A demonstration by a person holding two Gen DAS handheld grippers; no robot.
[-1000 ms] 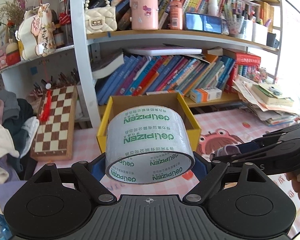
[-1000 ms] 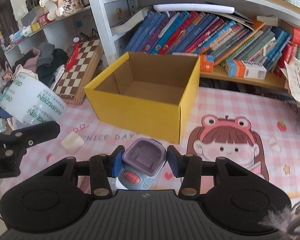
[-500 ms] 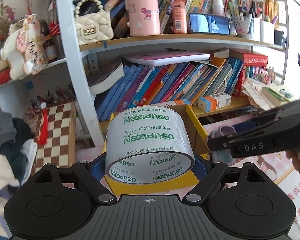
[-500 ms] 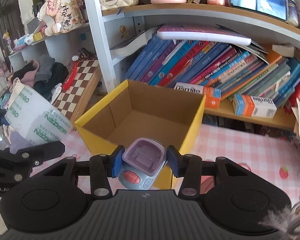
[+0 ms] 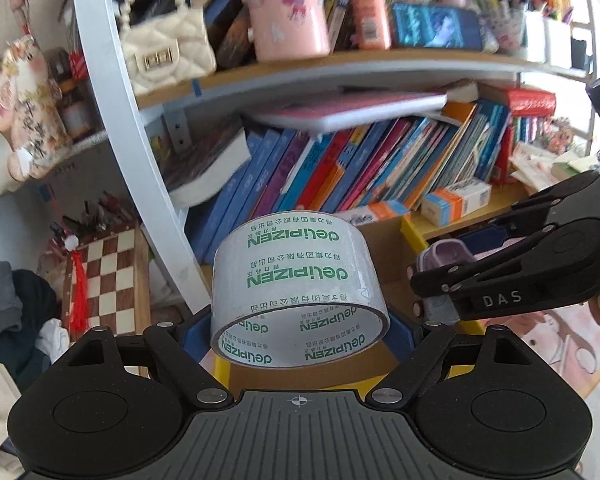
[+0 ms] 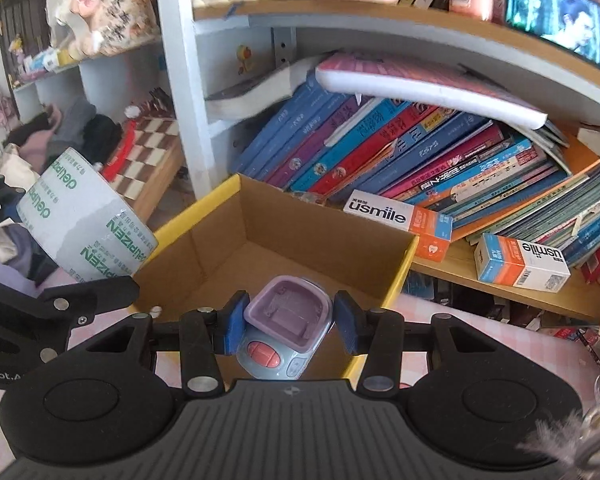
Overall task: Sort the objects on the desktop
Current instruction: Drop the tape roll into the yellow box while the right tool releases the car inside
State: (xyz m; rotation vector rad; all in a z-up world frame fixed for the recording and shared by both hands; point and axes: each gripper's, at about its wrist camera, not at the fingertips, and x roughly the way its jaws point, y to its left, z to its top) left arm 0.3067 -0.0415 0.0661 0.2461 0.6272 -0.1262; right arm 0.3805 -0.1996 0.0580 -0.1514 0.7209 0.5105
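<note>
The yellow box [image 6: 300,248] now sits right under both hands; a moment ago it was farther off. The left gripper [image 5: 300,328] squeezes the big tape roll [image 5: 296,280] over the box's left edge. The right gripper [image 6: 288,320] squeezes the small purple gadget [image 6: 288,320] above the open box. Both look ready to drop in.

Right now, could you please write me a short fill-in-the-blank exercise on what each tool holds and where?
1. The left tool grips a roll of ____.
2. The right tool holds a purple-and-blue toy above the open ____ box.
3. Left of the shelf post leans a ____.

Missing words: tape; yellow cardboard; chessboard
</note>
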